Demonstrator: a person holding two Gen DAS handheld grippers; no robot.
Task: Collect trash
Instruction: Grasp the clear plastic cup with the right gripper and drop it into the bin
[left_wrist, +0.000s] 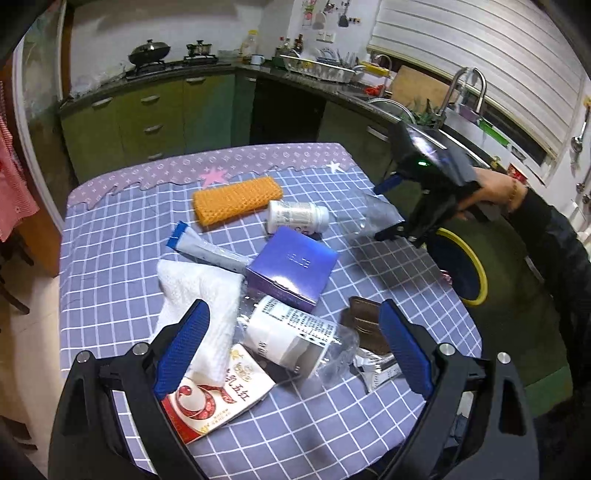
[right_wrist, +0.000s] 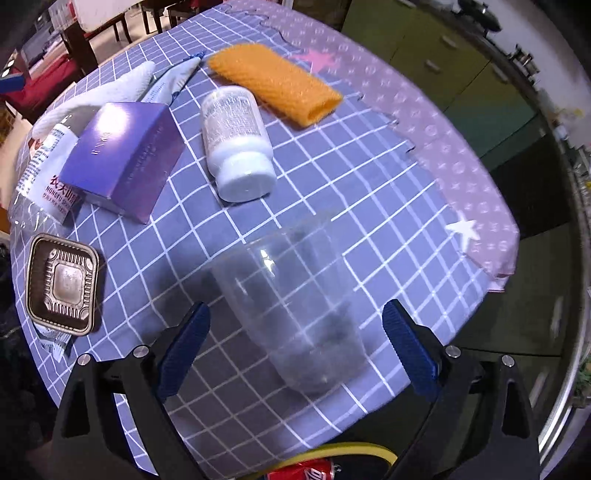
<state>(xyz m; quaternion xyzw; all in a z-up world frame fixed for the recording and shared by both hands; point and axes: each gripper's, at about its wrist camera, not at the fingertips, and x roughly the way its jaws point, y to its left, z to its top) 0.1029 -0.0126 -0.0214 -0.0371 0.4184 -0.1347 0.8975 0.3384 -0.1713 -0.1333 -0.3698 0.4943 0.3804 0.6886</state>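
Note:
Trash lies on a blue checked tablecloth (left_wrist: 122, 236). My left gripper (left_wrist: 291, 343) is open over a crushed clear water bottle (left_wrist: 291, 332) with a white label, a white paper towel (left_wrist: 199, 295) and a red-and-white packet (left_wrist: 210, 398). My right gripper (right_wrist: 295, 347) is open around a clear plastic cup (right_wrist: 291, 302) lying on its side near the table edge; it also shows in the left wrist view (left_wrist: 384, 214) by the cup (left_wrist: 365, 218). A purple box (right_wrist: 122, 162), a white pill bottle (right_wrist: 236, 140), an orange foam sleeve (right_wrist: 273, 85) and a brown tray (right_wrist: 62, 280) lie further in.
A bin with a yellow rim (left_wrist: 461, 266) stands beside the table's right edge, with a red can (right_wrist: 306, 472) in it. A blue sachet (left_wrist: 207, 251) and a small wrapper (left_wrist: 376, 369) lie on the cloth. Kitchen cabinets (left_wrist: 147, 114) and a sink (left_wrist: 461, 96) are behind.

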